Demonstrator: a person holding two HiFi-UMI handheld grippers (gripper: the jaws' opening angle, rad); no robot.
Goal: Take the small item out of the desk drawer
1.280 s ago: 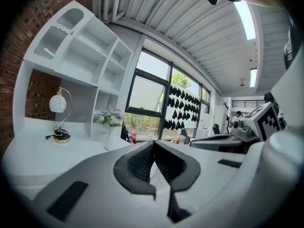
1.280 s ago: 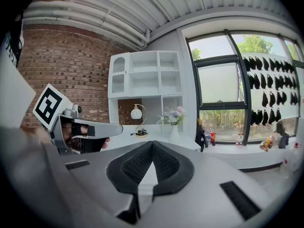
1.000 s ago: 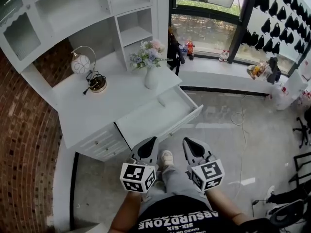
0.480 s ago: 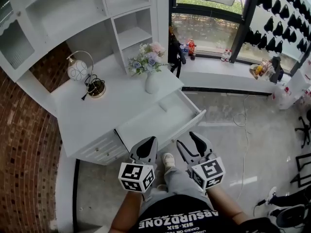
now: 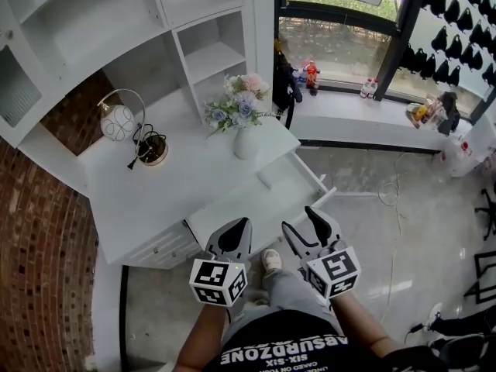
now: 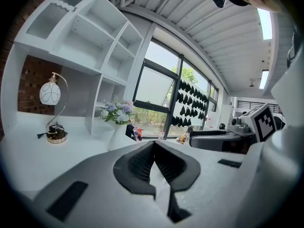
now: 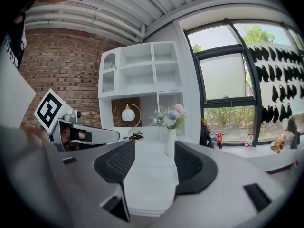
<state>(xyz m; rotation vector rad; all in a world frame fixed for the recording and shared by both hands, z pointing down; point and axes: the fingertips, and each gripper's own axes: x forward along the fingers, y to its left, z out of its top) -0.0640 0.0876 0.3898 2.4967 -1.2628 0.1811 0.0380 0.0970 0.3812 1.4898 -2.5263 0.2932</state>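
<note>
The white desk (image 5: 147, 196) has its wide drawer (image 5: 236, 208) pulled out toward me. A small pale item (image 5: 266, 179) lies at the drawer's far right end. Both grippers hover in front of the drawer, above my legs. My left gripper (image 5: 236, 237) is shut with nothing in it, its ribbed pads (image 6: 142, 161) meeting at the tip. My right gripper (image 5: 304, 223) stands just outside the drawer's front panel. Its jaws are opening, and between its pads (image 7: 118, 163) nothing shows but the desk top beyond.
On the desk stand a vase of flowers (image 5: 242, 134) and a globe lamp (image 5: 118, 122) with a coiled cord. White shelves (image 5: 209, 53) rise behind. A window sill (image 5: 364, 118) with bottles lies to the right, and a brick wall (image 5: 39, 246) to the left.
The right gripper's jaws went from shut to wide apart. Both grippers stay low in front of the drawer while the desk has shifted slightly in the view.
</note>
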